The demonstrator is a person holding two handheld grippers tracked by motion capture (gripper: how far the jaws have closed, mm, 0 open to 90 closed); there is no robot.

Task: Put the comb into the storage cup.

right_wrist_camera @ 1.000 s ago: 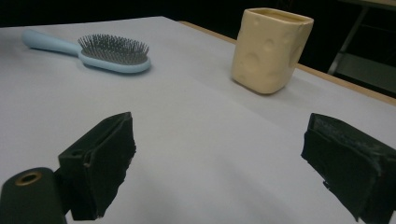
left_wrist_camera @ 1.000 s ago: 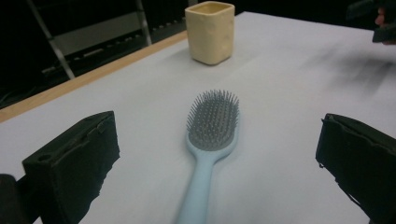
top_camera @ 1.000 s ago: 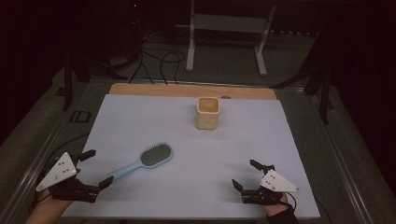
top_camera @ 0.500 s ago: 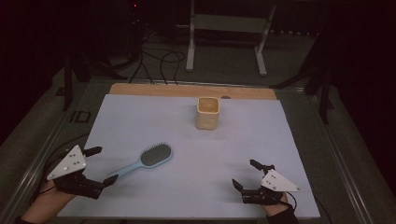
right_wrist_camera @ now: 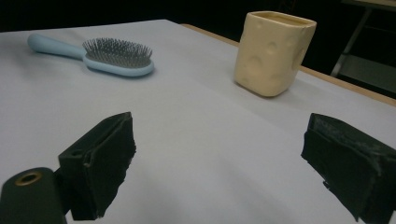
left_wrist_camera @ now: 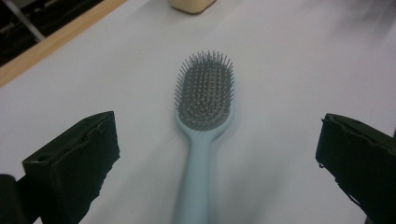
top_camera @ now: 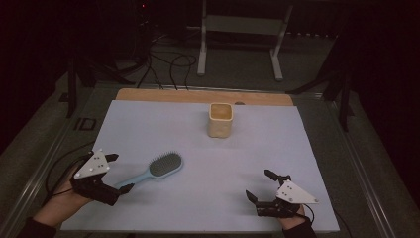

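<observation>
**Left gripper lined up on brush handle, grasp not made**

Step in hand: reach for the brush [top_camera: 157, 169]. It lies flat, bristles up, lower left of the high view on the white mat [top_camera: 208, 208], handle pointing down-left toward the left gripper [top_camera: 115, 172]. That gripper's jaws are spread wide, one on each side of the handle end; no contact that I can see. In the left gripper view the handle runs up the middle between the two jaws, head in the upper centre of the frame.

Right gripper [top_camera: 258, 185] sits lower right of the high view, jaws spread, holding nothing, well apart from the brush. Cup [top_camera: 221, 119] stands upright in the upper middle of the mat, apart from everything; looks empty, but the inside is hard to see.

Next move, my read: ease the left gripper forward and down so the jaws straddle the handle, then close on it. The handle is thin and low on the mat, so the jaws need to come nearly to the surface. The cup is likely the drop target.
</observation>
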